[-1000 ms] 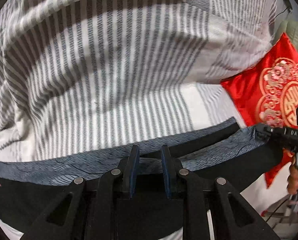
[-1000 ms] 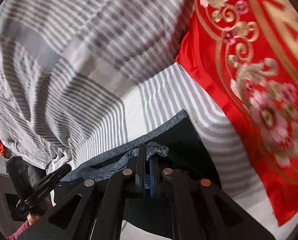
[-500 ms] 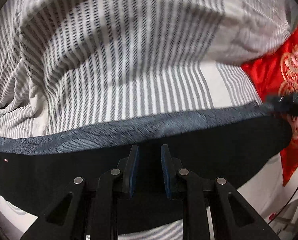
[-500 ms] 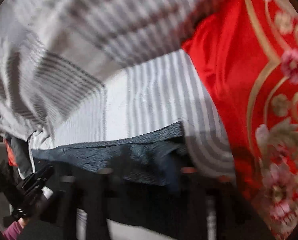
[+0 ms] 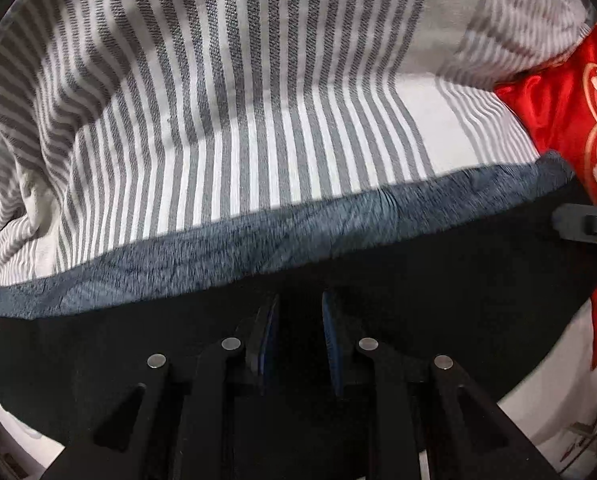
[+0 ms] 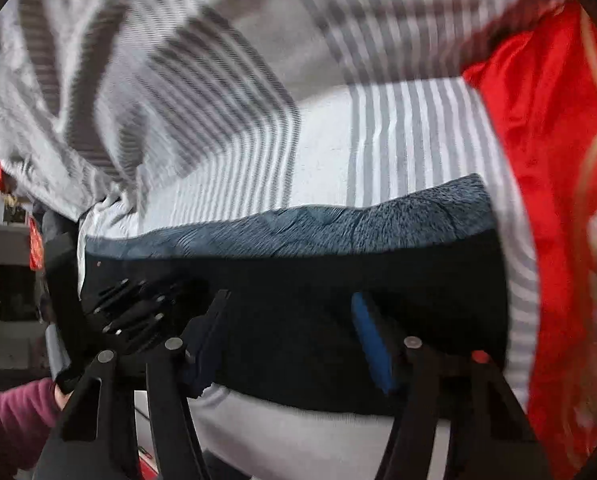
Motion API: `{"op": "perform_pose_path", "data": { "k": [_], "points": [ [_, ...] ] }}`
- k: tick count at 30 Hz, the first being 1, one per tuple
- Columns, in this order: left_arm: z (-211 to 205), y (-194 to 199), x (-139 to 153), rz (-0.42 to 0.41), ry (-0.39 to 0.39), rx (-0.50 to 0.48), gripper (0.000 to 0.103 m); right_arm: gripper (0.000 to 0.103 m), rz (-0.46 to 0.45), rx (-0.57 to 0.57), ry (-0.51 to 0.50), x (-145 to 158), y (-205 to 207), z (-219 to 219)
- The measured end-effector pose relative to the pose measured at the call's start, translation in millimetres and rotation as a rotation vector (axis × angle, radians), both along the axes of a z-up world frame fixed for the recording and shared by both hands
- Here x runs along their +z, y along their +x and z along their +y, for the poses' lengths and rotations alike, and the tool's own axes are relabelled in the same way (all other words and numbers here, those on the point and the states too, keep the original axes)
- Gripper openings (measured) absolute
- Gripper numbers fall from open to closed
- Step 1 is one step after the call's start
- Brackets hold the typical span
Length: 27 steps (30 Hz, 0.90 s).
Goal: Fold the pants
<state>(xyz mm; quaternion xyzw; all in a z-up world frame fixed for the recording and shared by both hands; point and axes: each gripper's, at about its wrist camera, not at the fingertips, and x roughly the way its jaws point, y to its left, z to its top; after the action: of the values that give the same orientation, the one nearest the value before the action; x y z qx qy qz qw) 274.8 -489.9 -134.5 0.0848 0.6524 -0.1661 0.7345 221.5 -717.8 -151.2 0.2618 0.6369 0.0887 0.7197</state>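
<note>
Pants (image 5: 378, 280) fill the lower half of the left wrist view, lying flat across the bed (image 5: 258, 100): a black body with a band of grey-blue fleecy lining showing along the far edge, running from the left border to the right. The left gripper (image 5: 296, 312) hangs low over the black cloth with its jaws parted by a narrow gap; blue pads line their inner faces, and no cloth is pinched between them. Beyond the pants lies the grey-and-white striped sheet, rumpled into folds at the left and at the top. A red cushion (image 5: 570, 120) with gold embroidery sits at the right edge, touching the far right corner of the pants. Just below it, a black piece of the right gripper (image 5: 586, 226) pokes in from the right border over the end of the pants.

From the right wrist view, the right gripper (image 6: 290, 308) has its jaws spread wide over the black cloth, one blue pad plain on the right jaw, gripping nothing. The pants (image 6: 338, 288) lie crosswise ahead, the fleecy band on the far side, their right end near the red cushion (image 6: 546, 160). At the left, the left gripper (image 6: 138, 300) rests low over the other end of the pants, blurred, held by a hand in a maroon sleeve (image 6: 14, 412). This whole frame is smeared.
</note>
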Motion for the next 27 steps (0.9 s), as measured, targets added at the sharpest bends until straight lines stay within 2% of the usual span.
{"op": "perform_pose_path", "data": {
  "k": [2,3,4,5,6,10,13,17,22,23,24,27],
  "points": [
    [-1,5,-2,-0.013,-0.002,-0.002,0.024,0.056,0.018,-0.039,-0.097,-16,11,-15],
    [0,7,-1,-0.014,-0.003,-0.004,0.024,0.041,0.016,-0.085,-0.087,-19,15,-27],
    [2,9,0,-0.004,-0.006,0.001,0.024,0.037,0.03,-0.14,-0.067,-18,16,-38],
    [3,11,2,0.001,-0.006,0.009,0.024,0.038,0.033,-0.167,-0.068,-14,16,-43],
    [8,12,6,-0.008,0.004,0.02,0.024,0.04,0.031,-0.168,-0.113,-5,16,-43],
    [47,17,22,-0.035,0.041,0.108,0.024,0.058,0.016,-0.088,-0.169,16,3,-25],
    [93,21,21,-0.021,0.084,0.197,0.024,0.058,-0.006,-0.023,-0.2,24,-5,2],
    [131,26,13,-0.006,0.135,0.247,0.024,0.058,-0.025,0.036,-0.187,20,-5,26],
    [131,37,-12,-0.027,0.161,0.255,0.024,0.059,0.017,0.057,-0.233,-12,2,29],
    [130,38,-15,-0.056,0.17,0.254,0.025,0.059,0.003,0.053,-0.217,-15,1,25],
    [126,38,-14,-0.105,0.19,0.246,0.025,0.059,-0.014,0.042,-0.203,-14,0,20],
    [120,41,-12,-0.1,0.198,0.247,0.025,0.059,0.006,0.034,-0.237,-7,-1,14]
  ]
}}
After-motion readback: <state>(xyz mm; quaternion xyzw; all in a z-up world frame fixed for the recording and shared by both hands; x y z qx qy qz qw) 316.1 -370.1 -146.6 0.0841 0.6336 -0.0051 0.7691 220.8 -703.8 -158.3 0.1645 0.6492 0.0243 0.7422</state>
